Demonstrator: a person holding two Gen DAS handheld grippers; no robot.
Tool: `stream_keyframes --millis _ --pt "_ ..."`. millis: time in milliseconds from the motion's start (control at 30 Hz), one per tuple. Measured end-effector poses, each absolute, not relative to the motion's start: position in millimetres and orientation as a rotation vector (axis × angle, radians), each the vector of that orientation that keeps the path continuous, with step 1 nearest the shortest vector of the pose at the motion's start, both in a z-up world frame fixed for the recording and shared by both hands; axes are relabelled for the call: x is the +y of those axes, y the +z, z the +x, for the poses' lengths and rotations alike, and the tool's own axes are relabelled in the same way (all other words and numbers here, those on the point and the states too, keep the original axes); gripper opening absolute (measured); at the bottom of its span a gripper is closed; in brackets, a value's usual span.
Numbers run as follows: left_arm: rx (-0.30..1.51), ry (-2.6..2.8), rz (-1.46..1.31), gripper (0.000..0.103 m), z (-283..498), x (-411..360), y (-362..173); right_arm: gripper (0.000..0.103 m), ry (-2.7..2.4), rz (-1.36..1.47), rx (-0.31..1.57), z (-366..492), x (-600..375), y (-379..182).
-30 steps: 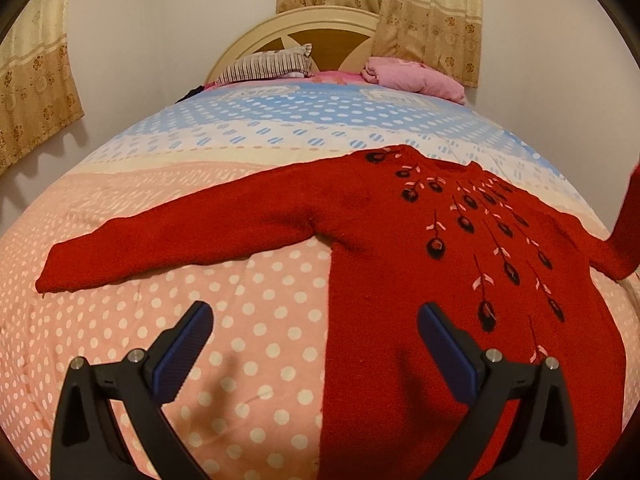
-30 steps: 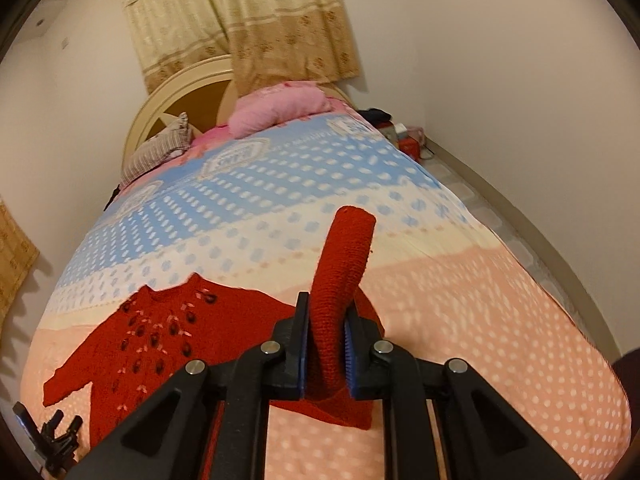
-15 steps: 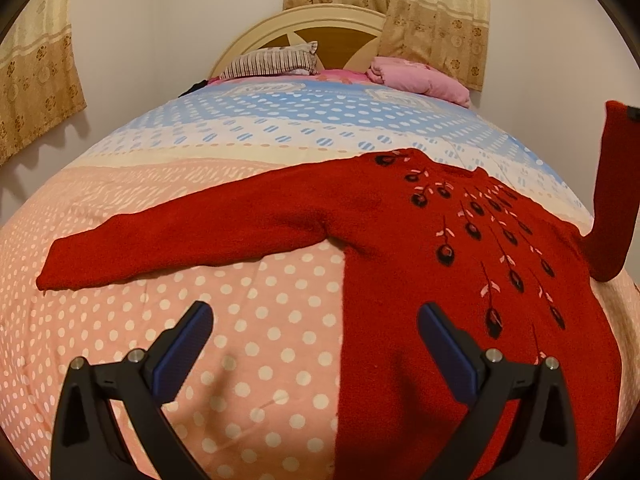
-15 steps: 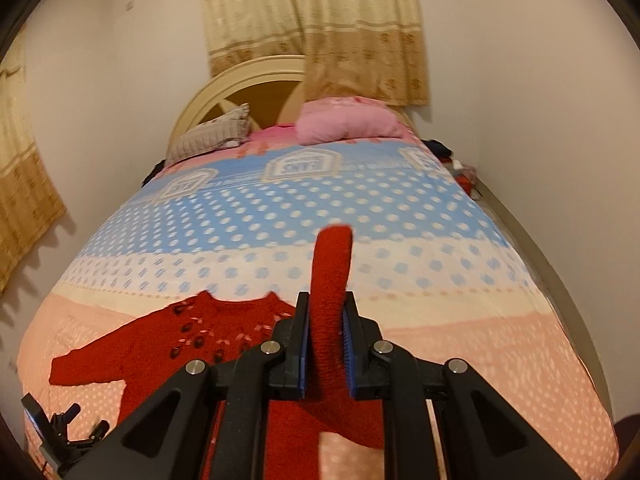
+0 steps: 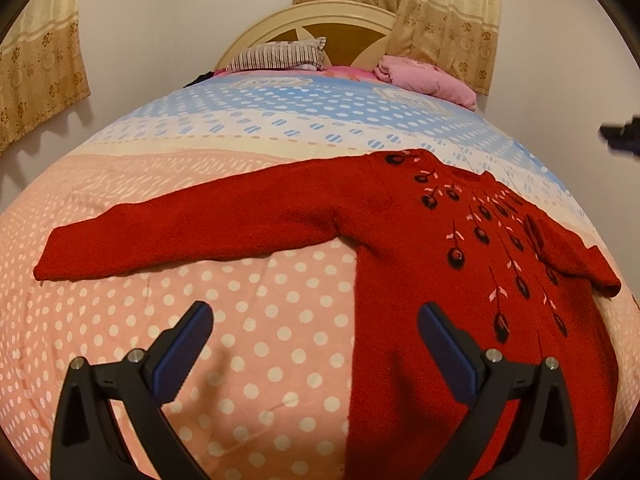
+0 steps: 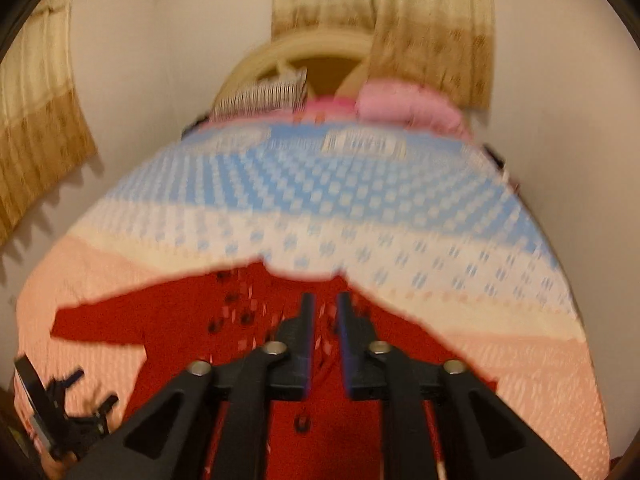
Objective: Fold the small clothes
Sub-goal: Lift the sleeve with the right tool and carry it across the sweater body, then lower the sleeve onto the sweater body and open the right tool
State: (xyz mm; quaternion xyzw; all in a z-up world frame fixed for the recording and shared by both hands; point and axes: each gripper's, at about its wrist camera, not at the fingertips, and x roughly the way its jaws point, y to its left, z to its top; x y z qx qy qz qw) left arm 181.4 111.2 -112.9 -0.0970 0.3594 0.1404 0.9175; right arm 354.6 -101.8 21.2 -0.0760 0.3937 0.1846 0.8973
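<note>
A small red knit sweater with dark flower embroidery lies face up on the bed. Its left sleeve stretches out flat to the left. Its right sleeve now lies folded across the chest. My left gripper is open and empty, low over the bed at the sweater's left side edge. My right gripper hovers above the sweater, jaws a narrow gap apart with nothing between them; that view is blurred. The left gripper shows at the bottom left of the right wrist view.
The bed has a dotted cover, pink in front, blue and white behind. A striped pillow and a pink pillow lie by the headboard. Curtains hang on the wall. The bed's right edge is near the wall.
My right gripper carried the right sleeve up and over, let it go, and the sleeve now rests folded on the sweater's chest. The left gripper stayed open in place.
</note>
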Motion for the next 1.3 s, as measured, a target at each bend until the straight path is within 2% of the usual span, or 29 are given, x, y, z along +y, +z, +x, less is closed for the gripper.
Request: stream_keyframes --millis 33,200,433,500,533,567,633,667,1033,1300 --pt "0.739 0.289 -0.193 0.103 181 110 -113 0.064 0.384 -0.165 0.828 354 -99 9" --pt "0.740 0.290 -0.185 0.103 181 110 -113 0.065 0.415 -0.169 0.966 354 -84 -70" --pt "0.756 0.298 -0.202 0.103 183 115 -119 0.064 0.377 -0.211 1.054 362 -73 -135" --pt "0.758 0.296 -0.205 0.103 183 116 -120 0.047 0.359 -0.208 1.067 367 -77 -142" --pt "0.759 0.296 -0.206 0.103 183 116 -120 0.028 0.341 -0.213 1.068 370 -79 -145" --pt "0.758 0.296 -0.207 0.103 183 117 -120 0.023 0.341 -0.204 1.060 371 -83 -145" --pt "0.756 0.298 -0.209 0.103 182 117 -120 0.015 0.347 -0.189 1.049 371 -86 -141" --pt "0.755 0.299 -0.212 0.103 182 118 -120 0.014 0.350 -0.184 1.030 370 -88 -134" --pt "0.752 0.297 -0.230 0.103 181 121 -118 0.013 0.430 -0.149 0.761 353 -71 1" --pt "0.765 0.293 -0.241 0.103 182 123 -123 0.013 0.521 -0.152 0.691 339 -23 34"
